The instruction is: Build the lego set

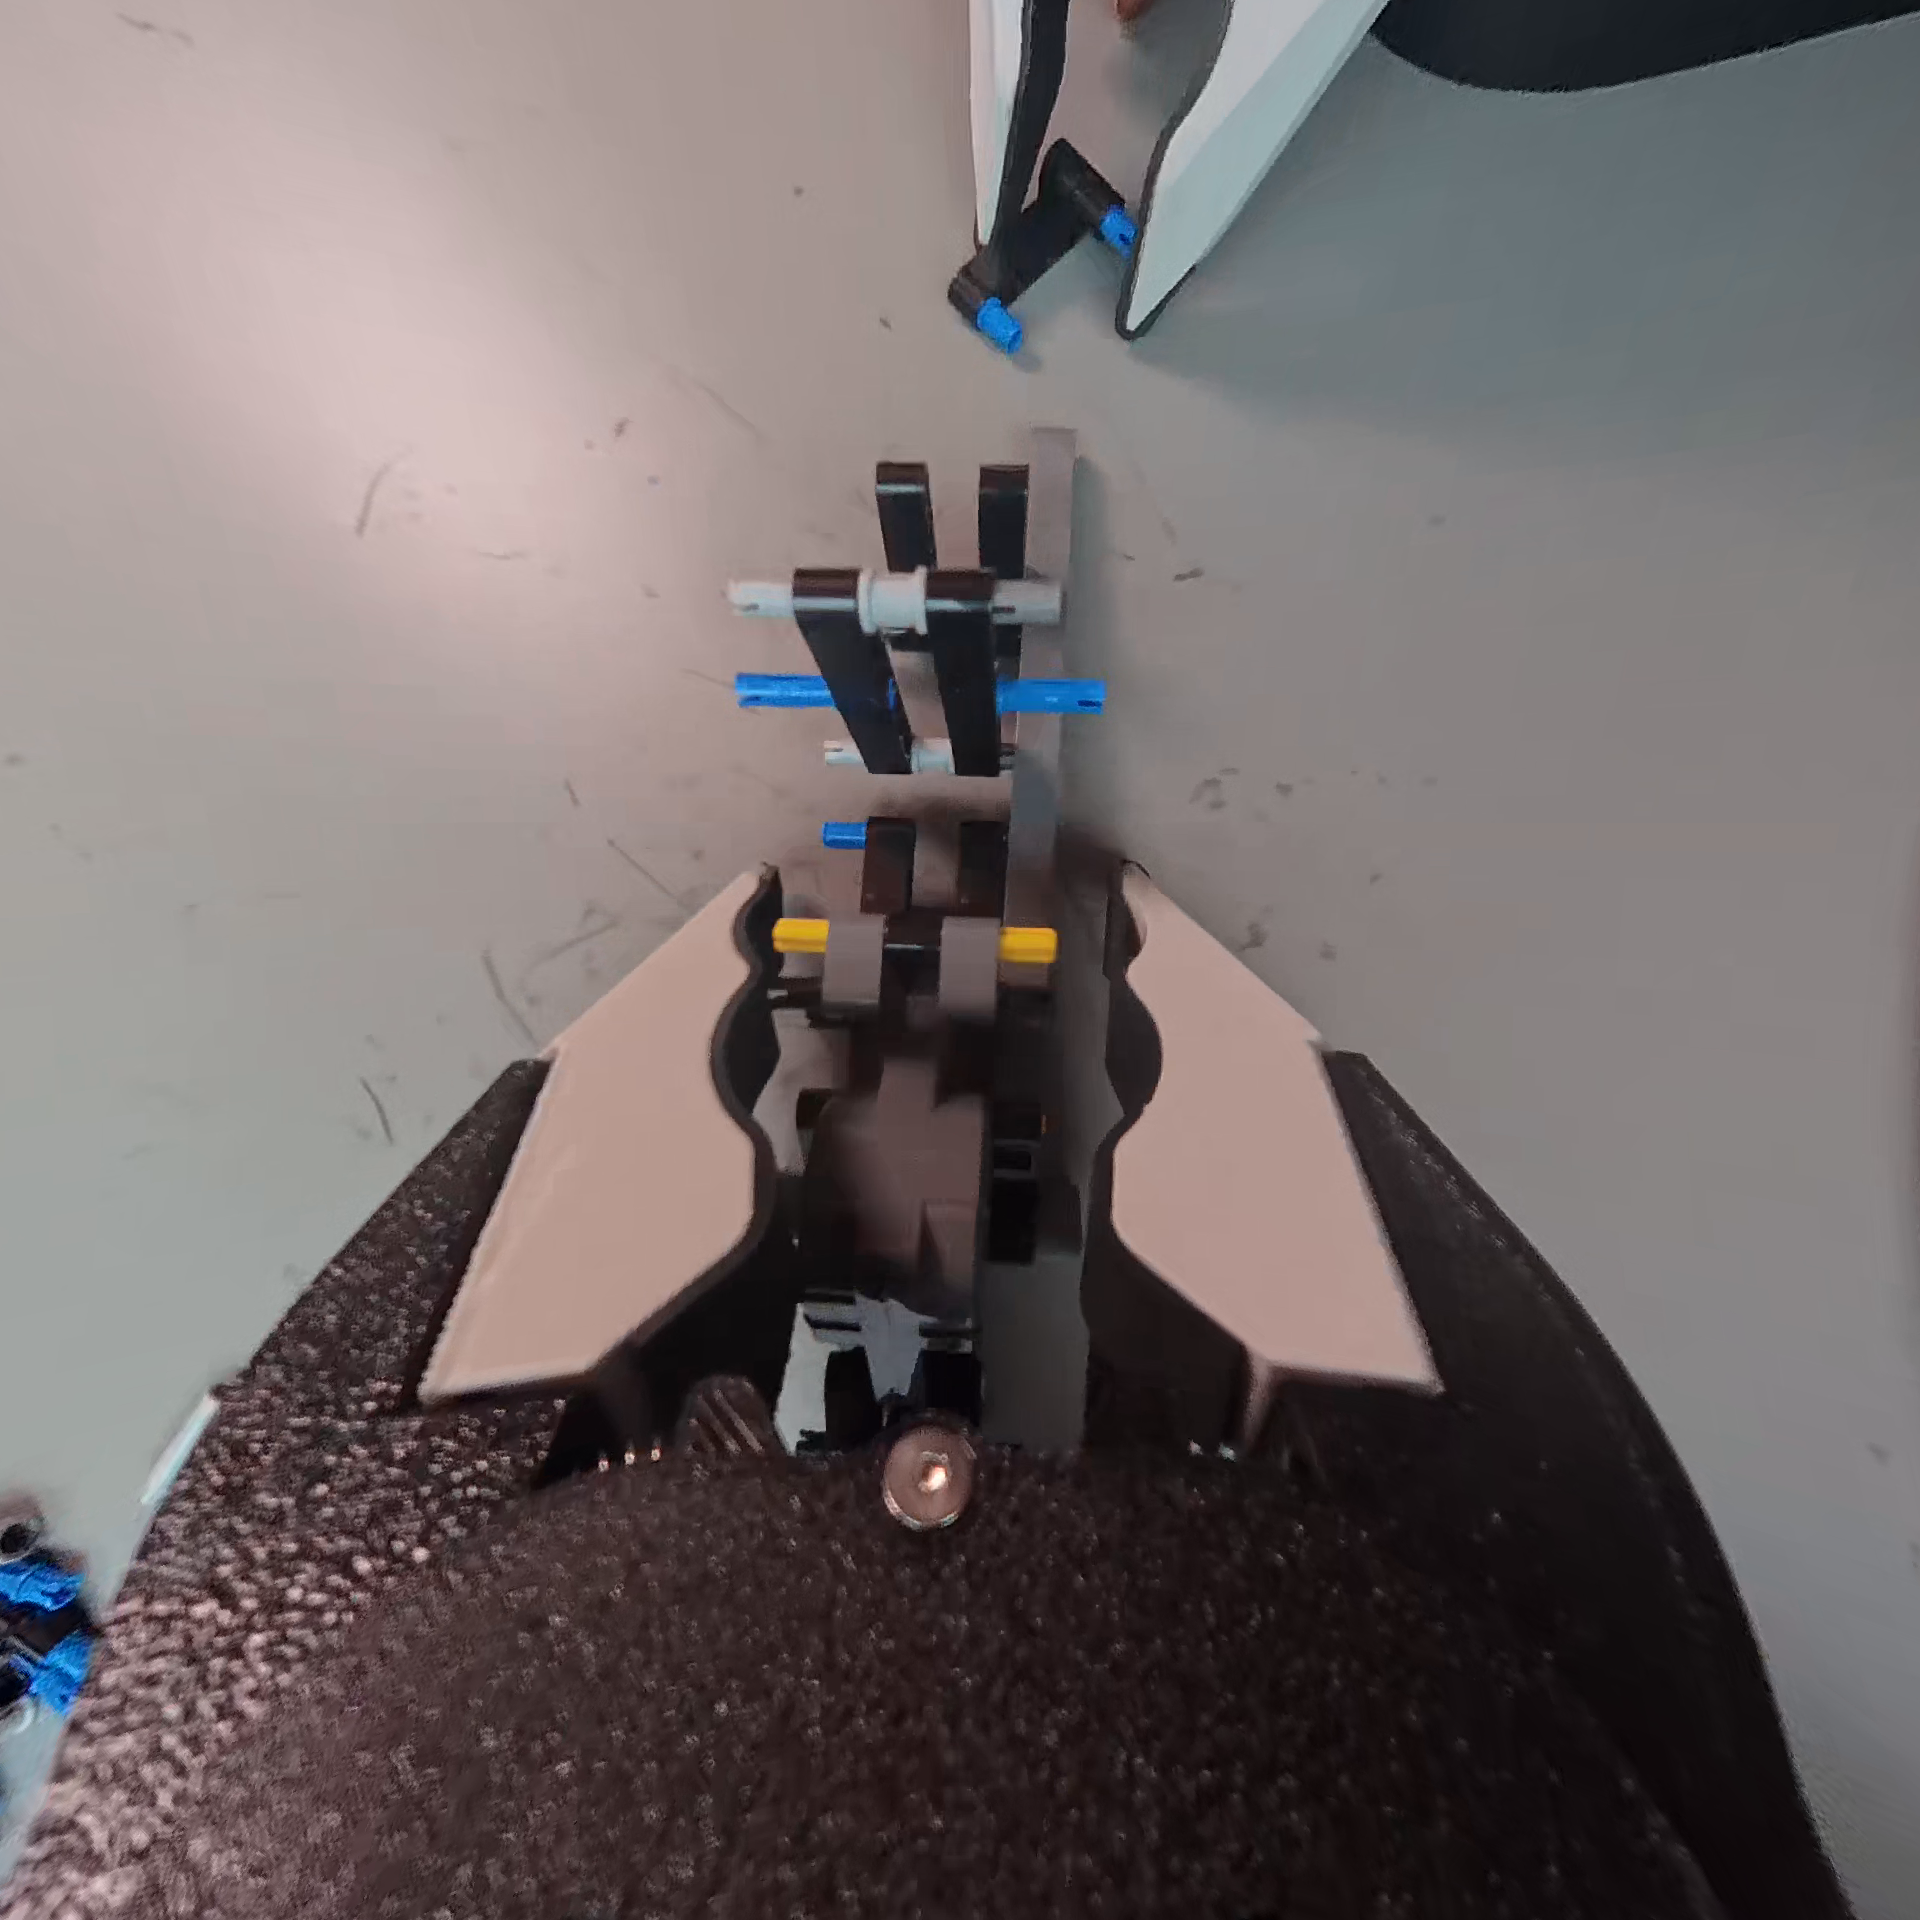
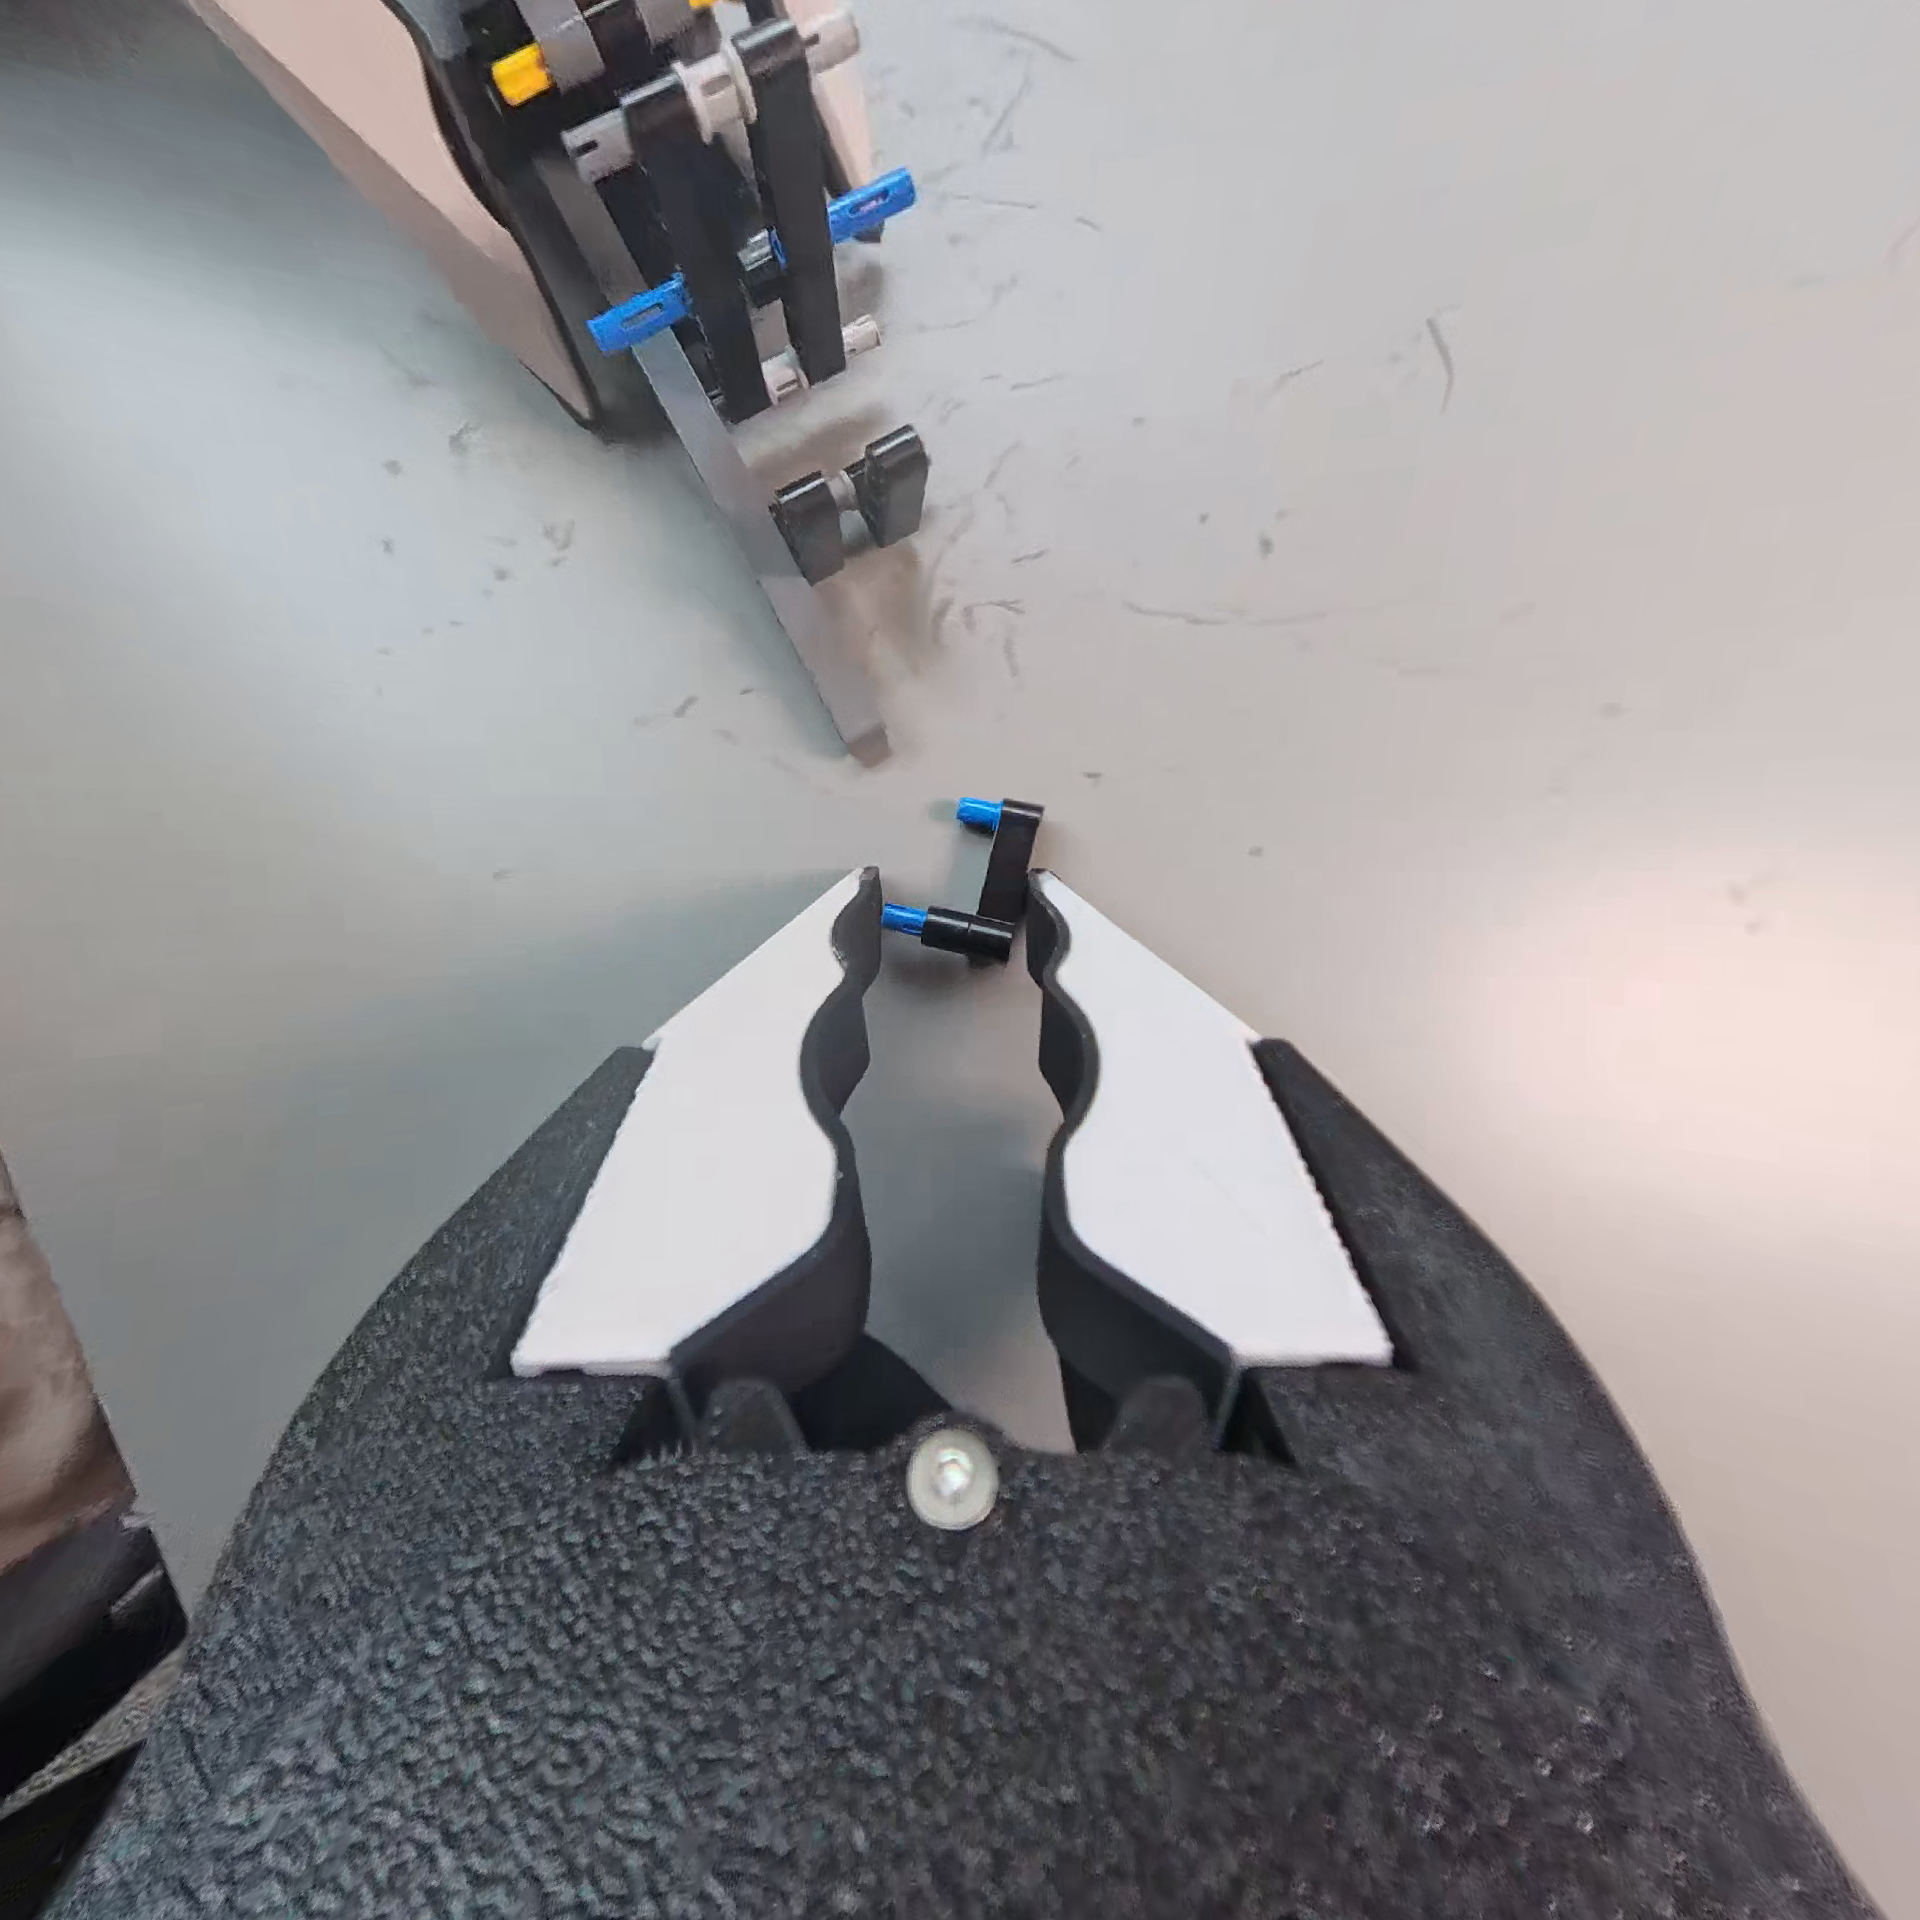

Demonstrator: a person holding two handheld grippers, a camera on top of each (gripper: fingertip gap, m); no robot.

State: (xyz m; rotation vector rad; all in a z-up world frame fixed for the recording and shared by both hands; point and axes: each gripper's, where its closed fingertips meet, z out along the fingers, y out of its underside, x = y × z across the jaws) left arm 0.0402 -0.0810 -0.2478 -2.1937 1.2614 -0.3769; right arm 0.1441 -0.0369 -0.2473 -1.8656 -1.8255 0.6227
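Presently the left hand-held gripper (image 1: 940, 904) is clamped on the rear of the lego assembly (image 1: 935, 665), a stack of black beams, blue pins and a long grey beam jutting forward just above the scuffed grey surface (image 1: 364, 520). The right hand-held gripper (image 2: 951, 894) stands with jaws apart around a small black connector with two blue pins (image 2: 992, 888), which lies on the surface touching the right-side finger only. Risk: closing off-centre could twist or flick the connector aside, and a skewed grip would misalign its pins against the assembly.
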